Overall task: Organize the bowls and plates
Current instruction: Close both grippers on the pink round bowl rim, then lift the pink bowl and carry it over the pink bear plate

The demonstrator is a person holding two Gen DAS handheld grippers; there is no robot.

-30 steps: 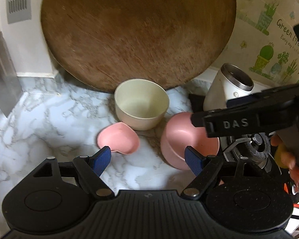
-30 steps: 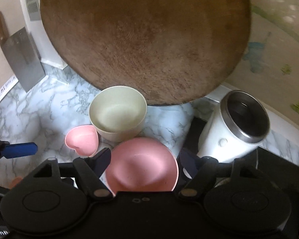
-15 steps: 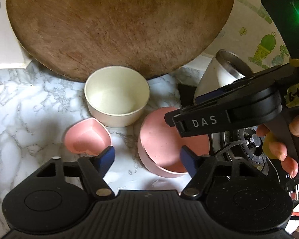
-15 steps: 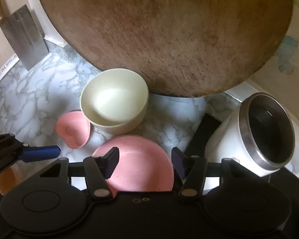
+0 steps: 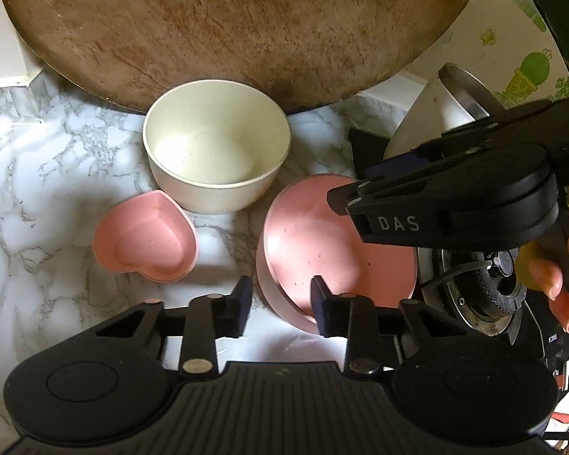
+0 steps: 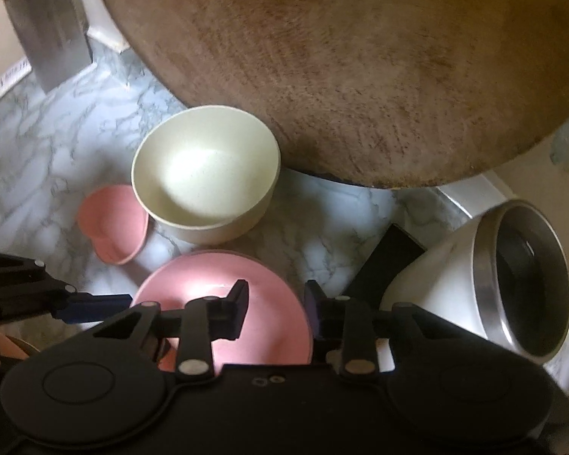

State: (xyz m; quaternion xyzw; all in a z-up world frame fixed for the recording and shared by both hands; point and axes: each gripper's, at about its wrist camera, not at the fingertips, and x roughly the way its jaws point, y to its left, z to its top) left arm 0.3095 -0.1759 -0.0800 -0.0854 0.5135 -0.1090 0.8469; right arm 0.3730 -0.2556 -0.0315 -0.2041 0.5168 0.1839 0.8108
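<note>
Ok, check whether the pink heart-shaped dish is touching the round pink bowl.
Apart. The left wrist view shows a strip of bare marble counter between the heart-shaped dish and the pink bowl.

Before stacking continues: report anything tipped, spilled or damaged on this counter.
The white steel-rimmed container beside the pink bowl seems tilted, its mouth facing sideways. The cream bowl and heart dish sit upright; no spills visible.

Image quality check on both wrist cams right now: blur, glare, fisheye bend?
Left wrist view: sharp, marble veins and the board's grain crisp; soft daylight glow inside the cream bowl; fisheye bows the cutting board. Right wrist view: softer overall, board grain and the cleaver blurred; bright patch inside the cream bowl; white steel-rimmed cup stretched near the frame edge.
</note>
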